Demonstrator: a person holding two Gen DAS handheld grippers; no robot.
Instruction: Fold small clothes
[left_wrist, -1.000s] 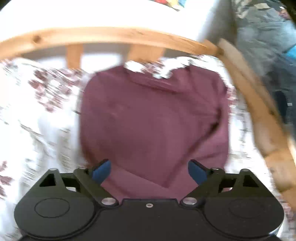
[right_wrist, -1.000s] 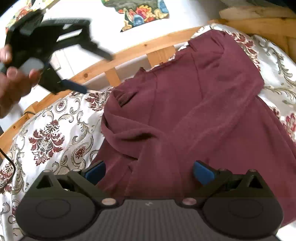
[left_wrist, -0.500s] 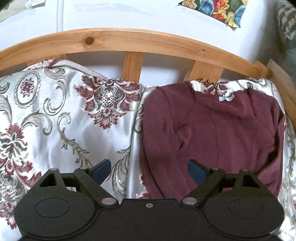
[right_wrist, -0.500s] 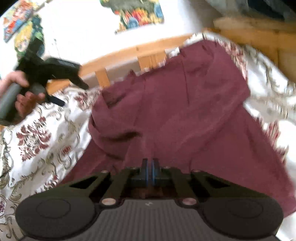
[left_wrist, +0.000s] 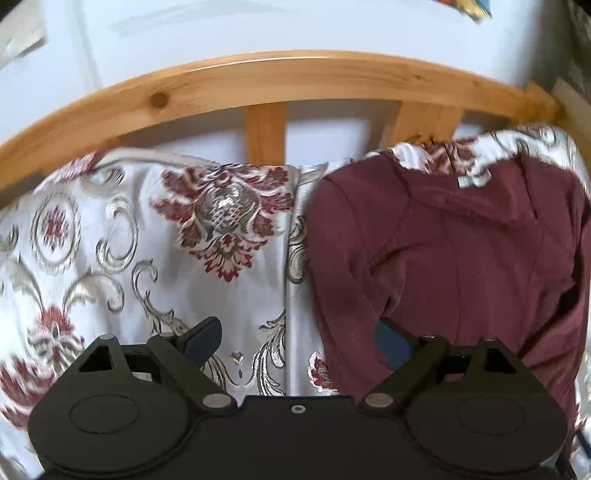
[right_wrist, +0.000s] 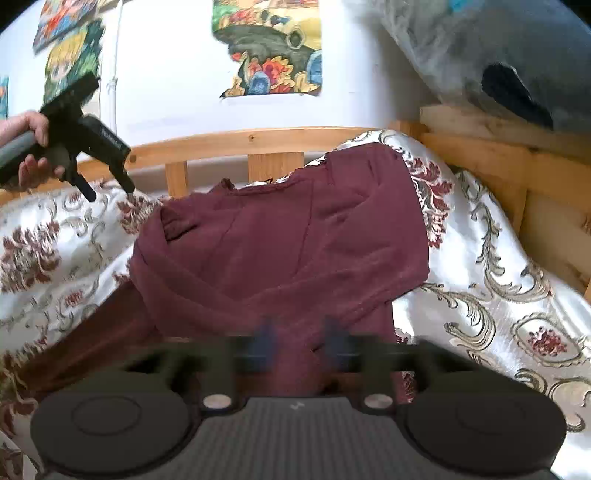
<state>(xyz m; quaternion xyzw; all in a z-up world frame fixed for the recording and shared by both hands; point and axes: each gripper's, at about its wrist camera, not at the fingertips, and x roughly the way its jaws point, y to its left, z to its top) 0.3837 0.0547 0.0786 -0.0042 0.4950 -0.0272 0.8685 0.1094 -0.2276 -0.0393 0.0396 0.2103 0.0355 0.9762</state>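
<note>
A maroon long-sleeved top (right_wrist: 288, 247) lies rumpled and partly folded on a white bedspread with red floral patterns (right_wrist: 491, 295). It also shows at the right of the left wrist view (left_wrist: 461, 258). My left gripper (left_wrist: 295, 339) is open and empty, its right finger at the top's left edge; it also shows at the far left of the right wrist view (right_wrist: 107, 184). My right gripper (right_wrist: 299, 347) is blurred, its fingers a short way apart with the top's lower fabric between them.
A curved wooden bed rail (left_wrist: 295, 74) with upright slats runs along the far side, a white wall with colourful posters (right_wrist: 273, 55) behind it. A grey stuffed toy (right_wrist: 498, 55) lies on the wooden frame at the right.
My right gripper shut on the top's lower part half a second ago and its fingers now stand partly apart. My left gripper swung left off the top and stays open.
</note>
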